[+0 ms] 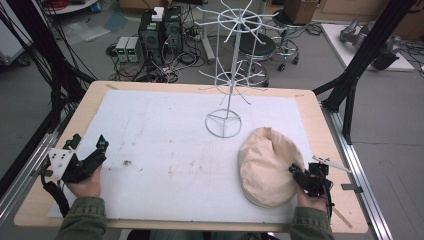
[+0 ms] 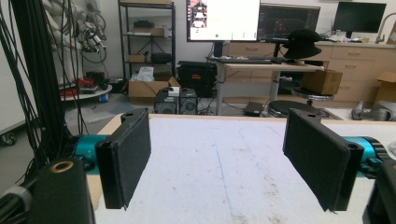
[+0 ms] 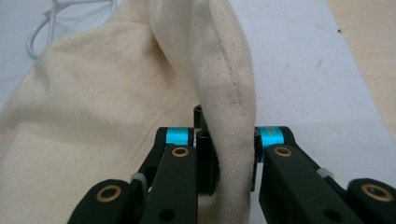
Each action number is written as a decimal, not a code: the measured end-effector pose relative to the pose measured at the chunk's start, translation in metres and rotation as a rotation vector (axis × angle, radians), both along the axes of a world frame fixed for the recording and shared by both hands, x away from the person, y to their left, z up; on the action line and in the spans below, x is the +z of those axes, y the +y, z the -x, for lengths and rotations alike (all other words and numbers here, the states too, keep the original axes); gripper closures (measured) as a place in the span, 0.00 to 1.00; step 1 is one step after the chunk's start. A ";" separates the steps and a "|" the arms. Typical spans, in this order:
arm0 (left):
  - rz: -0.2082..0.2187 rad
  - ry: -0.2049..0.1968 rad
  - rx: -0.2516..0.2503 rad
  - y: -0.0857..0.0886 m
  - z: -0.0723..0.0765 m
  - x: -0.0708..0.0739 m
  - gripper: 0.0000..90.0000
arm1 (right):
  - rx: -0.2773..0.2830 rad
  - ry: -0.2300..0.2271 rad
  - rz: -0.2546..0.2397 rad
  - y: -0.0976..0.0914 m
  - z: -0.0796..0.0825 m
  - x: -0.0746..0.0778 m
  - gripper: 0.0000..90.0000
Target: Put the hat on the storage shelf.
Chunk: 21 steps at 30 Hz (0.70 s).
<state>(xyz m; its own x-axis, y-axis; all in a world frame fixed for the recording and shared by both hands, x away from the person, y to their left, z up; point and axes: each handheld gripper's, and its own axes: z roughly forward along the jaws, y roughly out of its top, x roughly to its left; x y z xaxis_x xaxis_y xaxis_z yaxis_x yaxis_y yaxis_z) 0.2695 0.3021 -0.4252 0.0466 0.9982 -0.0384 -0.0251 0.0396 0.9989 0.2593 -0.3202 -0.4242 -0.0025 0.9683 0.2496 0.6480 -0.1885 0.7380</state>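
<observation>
White sheeting covers the wooden table point(image 1: 320, 130), where a cream fabric cap point(image 1: 267, 165) lies by a white wire rack point(image 1: 227, 75). Right gripper point(image 3: 231, 158) pinches the cap's edge; left gripper point(image 1: 87, 150) gapes open.

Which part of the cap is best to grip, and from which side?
The raised brim fold at the cap's right edge, approached from the person's side. It stands up thin, so jaws can straddle it, and the right tongs are shut on it there.
</observation>
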 end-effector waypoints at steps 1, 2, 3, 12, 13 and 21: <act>0.000 0.000 0.000 0.000 0.000 0.000 0.26 | -0.001 -0.005 -0.002 0.001 0.000 0.000 0.92; 0.000 0.000 0.000 0.000 0.000 0.000 0.26 | 0.000 -0.011 0.004 0.001 0.001 0.001 0.92; 0.001 0.001 -0.001 0.000 0.000 0.000 0.26 | 0.001 -0.018 0.008 0.001 0.001 0.002 0.92; 0.003 0.000 -0.003 0.000 0.000 0.000 0.26 | 0.013 -0.066 0.030 0.005 0.005 0.007 0.92; 0.003 0.000 -0.003 0.000 0.000 0.000 0.26 | 0.014 -0.070 0.033 0.005 0.005 0.007 0.92; 0.004 -0.001 -0.003 0.000 0.000 0.000 0.26 | 0.024 -0.130 0.050 0.009 0.009 0.013 0.92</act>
